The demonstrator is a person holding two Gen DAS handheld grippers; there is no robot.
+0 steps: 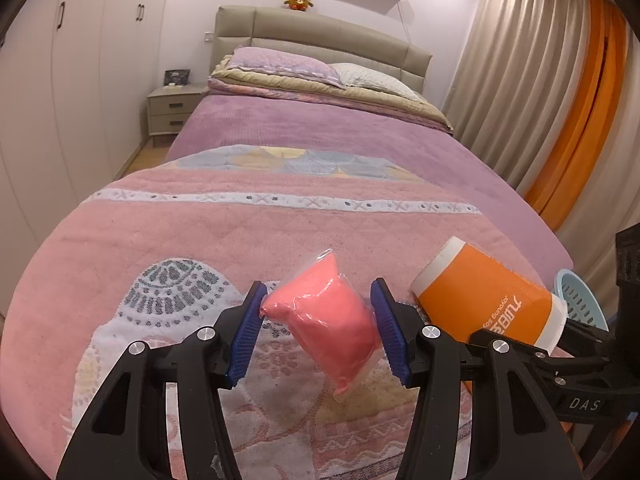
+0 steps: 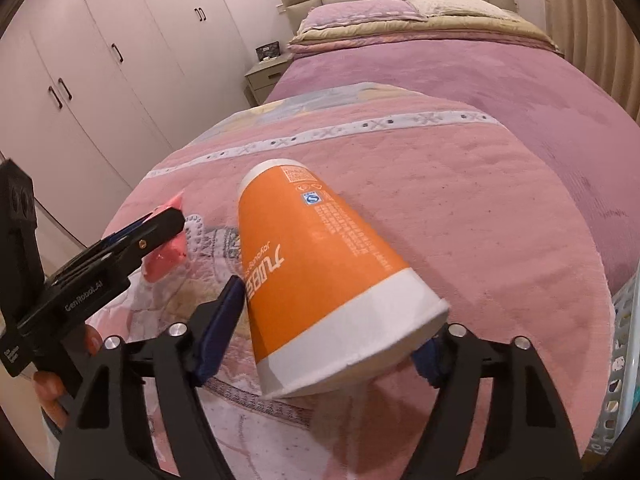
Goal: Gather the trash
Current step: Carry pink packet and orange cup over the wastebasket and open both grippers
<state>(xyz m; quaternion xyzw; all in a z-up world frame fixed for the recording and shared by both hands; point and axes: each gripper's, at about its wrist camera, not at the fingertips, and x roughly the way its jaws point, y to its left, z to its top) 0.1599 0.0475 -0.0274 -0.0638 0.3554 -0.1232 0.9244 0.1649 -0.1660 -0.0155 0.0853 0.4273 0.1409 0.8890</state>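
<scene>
Left hand-held gripper [image 1: 318, 322] pinching pink packet [image 1: 326, 316], right hand-held gripper [image 2: 332, 328] clamping orange cup [image 2: 320, 264], basket [image 2: 622, 360] beside bed

Pink packet [image 1: 326, 320] — orange-and-white cup [image 2: 320, 276]

Bed [image 1: 328, 128], seen lengthwise from its foot toward the padded headboard [image 1: 320, 36]. A purple cover [image 1: 400, 148] spreads over the bed surface. A pink quilted blanket [image 1: 240, 240] with a white embroidered band and a patterned panel lies on top of the purple cover at the foot end, reaching the left edge and stopping short of the right edge. At the head end, folded bedding [image 1: 320, 94] in beige and pink layers lies across the bed's width; a purple pillow [image 1: 280, 62] and a pale spotted pillow [image 1: 372, 78] rest side by side on that stack, against the headboard.
</scene>
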